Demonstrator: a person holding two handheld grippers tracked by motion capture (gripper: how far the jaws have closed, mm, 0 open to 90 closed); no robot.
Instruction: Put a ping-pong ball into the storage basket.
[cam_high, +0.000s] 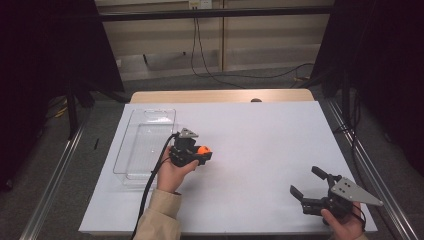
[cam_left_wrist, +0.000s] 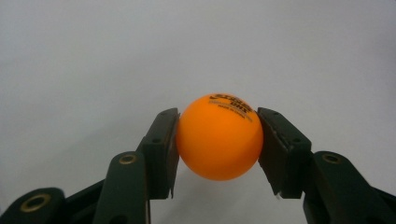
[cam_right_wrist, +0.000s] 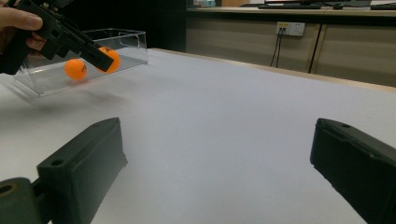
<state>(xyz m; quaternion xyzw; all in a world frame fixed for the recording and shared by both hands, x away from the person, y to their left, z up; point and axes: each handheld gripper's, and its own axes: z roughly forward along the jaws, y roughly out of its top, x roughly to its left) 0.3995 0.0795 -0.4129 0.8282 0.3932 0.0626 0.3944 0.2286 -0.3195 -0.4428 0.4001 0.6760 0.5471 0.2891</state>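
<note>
The left gripper holds an orange ball between its jaws, the two pads pressing on opposite sides of it near its widest part. In the high view the ball sits just to the right of a clear plastic tray that lies on the white worktop. The right gripper's camera shows the held ball raised above the worktop close to the tray's near wall, and a second orange spot at that wall, which may be another ball inside the tray or a reflection; I cannot tell which.

The right gripper rests near the front right corner of the worktop, well apart from the tray, with its jaws wide and nothing between them.

The work in hand looks like placing the ball into the tray. The main risk is the grip itself: the ball is smooth, round and light, held by two flat pads at small contact spots, so a tilt of the hand or a quick swing could let it squirt out forward or drop. If it falls on the bare worktop it would likely bounce and roll away, perhaps off the edge. Another risk is the tray wall: the gripper must clear the rim, and a low approach could knock the light tray aside. Releasing from too high could also make the ball bounce back out of the shallow tray.
</note>
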